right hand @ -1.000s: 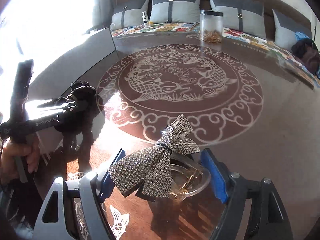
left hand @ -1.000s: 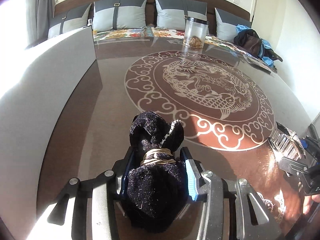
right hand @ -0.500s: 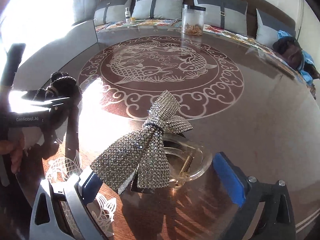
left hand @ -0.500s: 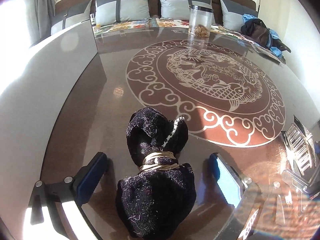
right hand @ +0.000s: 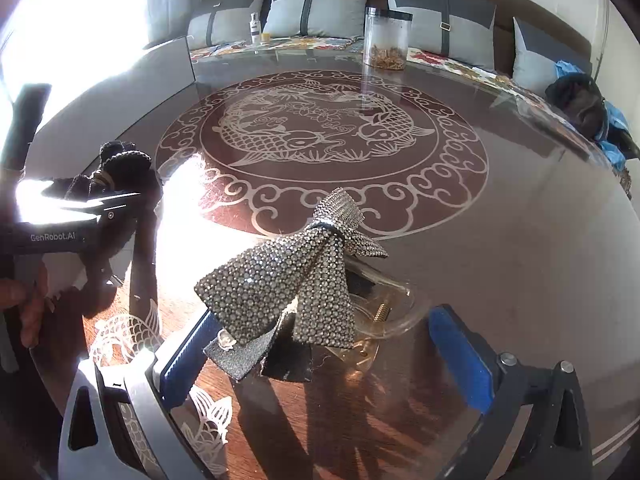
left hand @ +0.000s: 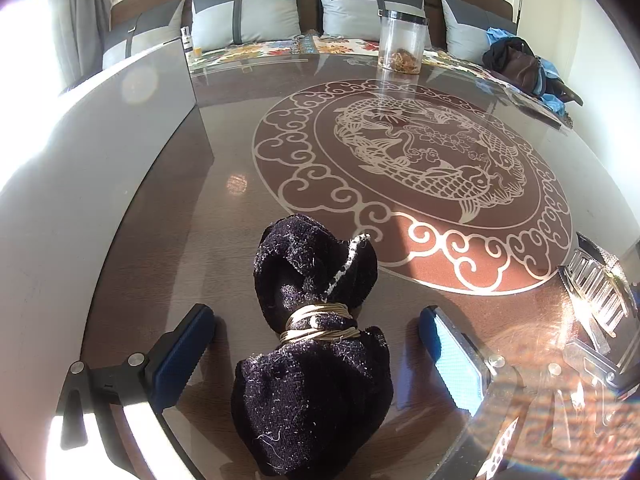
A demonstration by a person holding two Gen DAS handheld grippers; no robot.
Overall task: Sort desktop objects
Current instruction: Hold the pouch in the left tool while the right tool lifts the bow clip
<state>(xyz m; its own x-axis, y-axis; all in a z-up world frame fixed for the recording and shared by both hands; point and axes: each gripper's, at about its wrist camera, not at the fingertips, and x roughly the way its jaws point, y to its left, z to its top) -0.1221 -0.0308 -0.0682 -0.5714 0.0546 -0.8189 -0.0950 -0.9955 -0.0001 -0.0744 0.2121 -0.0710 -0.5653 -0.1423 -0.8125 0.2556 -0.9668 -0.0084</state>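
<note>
table: glossy glass top point(left hand: 168, 184), fish inlay
left gripper point(left hand: 316, 340): jaws wide, black bow point(left hand: 316, 344) lies free between
right gripper point(right hand: 320, 344): wide, rhinestone bow clip point(right hand: 296, 276) loose
tip: lift both straight out, don't snag fabric

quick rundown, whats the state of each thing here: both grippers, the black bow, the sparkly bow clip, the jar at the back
left gripper: open, jaws clear of the bow
black velvet bow: lying on the table, released
right gripper: open
rhinestone bow clip: resting on the table, not pinched
clear jar: upright, lid on, contents at the bottom
</note>
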